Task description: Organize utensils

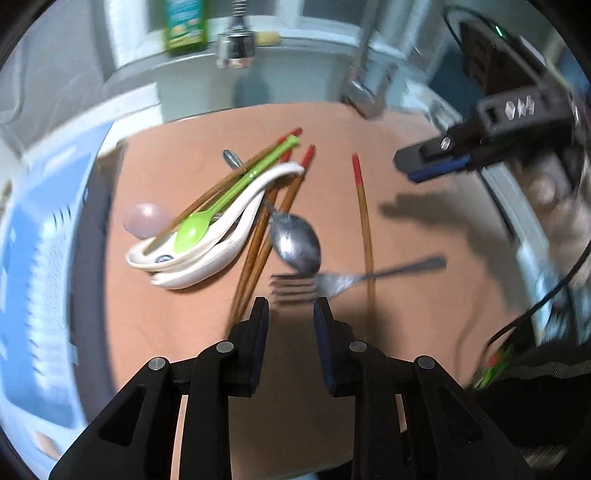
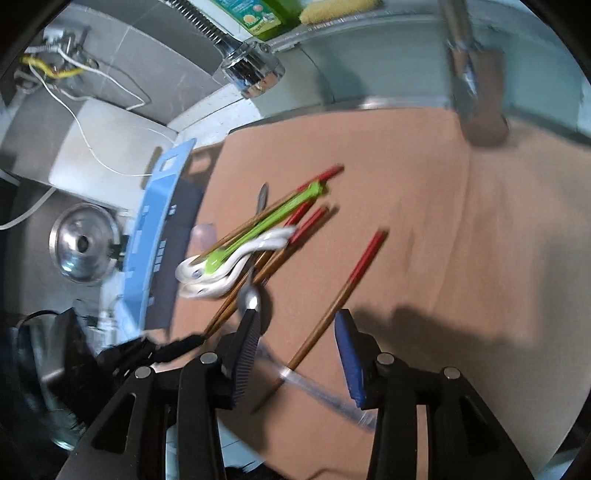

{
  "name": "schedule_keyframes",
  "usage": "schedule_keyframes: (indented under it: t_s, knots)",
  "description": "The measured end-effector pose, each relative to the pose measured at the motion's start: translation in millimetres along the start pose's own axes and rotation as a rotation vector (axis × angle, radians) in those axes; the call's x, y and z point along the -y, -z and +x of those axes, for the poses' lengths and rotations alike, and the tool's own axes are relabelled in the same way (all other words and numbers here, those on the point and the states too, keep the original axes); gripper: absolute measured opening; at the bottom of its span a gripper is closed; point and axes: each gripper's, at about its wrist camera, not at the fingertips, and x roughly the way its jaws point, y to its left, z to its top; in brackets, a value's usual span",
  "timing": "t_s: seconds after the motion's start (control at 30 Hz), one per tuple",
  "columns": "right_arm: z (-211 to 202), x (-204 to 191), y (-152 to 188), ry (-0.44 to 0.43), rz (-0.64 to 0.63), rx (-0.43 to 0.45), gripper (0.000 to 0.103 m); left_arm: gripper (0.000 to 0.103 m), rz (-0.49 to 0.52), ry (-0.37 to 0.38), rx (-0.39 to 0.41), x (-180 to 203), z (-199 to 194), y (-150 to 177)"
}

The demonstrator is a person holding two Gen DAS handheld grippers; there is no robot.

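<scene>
Utensils lie heaped on a tan mat [image 1: 406,317] over the desk. Nearest the left hand-held gripper [image 1: 291,308], whose jaws stand apart and hold nothing, lies a metal fork [image 1: 332,282] with its tines just ahead of the fingertips and its handle running right across a lone red-tipped chopstick [image 1: 364,218]. Just beyond sits a metal spoon [image 1: 295,242], touching a pair of chopsticks [image 1: 258,251]. Left of them two white soup spoons [image 1: 207,254] nest together, with a green spoon [image 1: 207,225] lying in the upper one. The right hand-held gripper [image 2: 297,321] hovers over the lone chopstick with its jaws wide, empty. A blue basket [image 2: 147,236] stands at the mat's left edge, and beyond it a faucet head [image 2: 253,72] and a green bottle [image 1: 184,26].
</scene>
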Motion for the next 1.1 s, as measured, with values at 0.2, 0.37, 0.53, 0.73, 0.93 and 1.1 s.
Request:
schedule_keyframes:
  t_s: [0.2,0.37,0.53,0.73,0.93,1.1]
  knots:
    - [17.4,-2.7,32.6,-0.031,0.033,-0.074,0.039,0.024,0.131,0.059,-0.058,8.9,4.6,-14.6]
    - [38.9,3.4,58.4,-0.027,0.072,-0.132,0.039,0.024,0.134,0.102,-0.116,4.9,27.3,-29.1]
    - [47.4,11.7,66.0,0.001,0.113,-0.123,0.039,0.024,0.141,0.174,-0.162,7.2,42.2,-33.4]
    - [42.0,27.6,52.0,0.011,0.176,-0.05,0.038,0.024,0.168,0.218,-0.209,18.5,43.2,-20.2]
    - [38.7,31.8,34.4,0.033,0.182,-0.005,0.038,0.027,0.184,0.161,-0.155,21.7,26.7,-24.9]
    - [36.2,43.4,27.4,0.008,0.223,0.005,0.038,0.047,0.216,0.119,-0.171,18.3,31.4,-31.0]
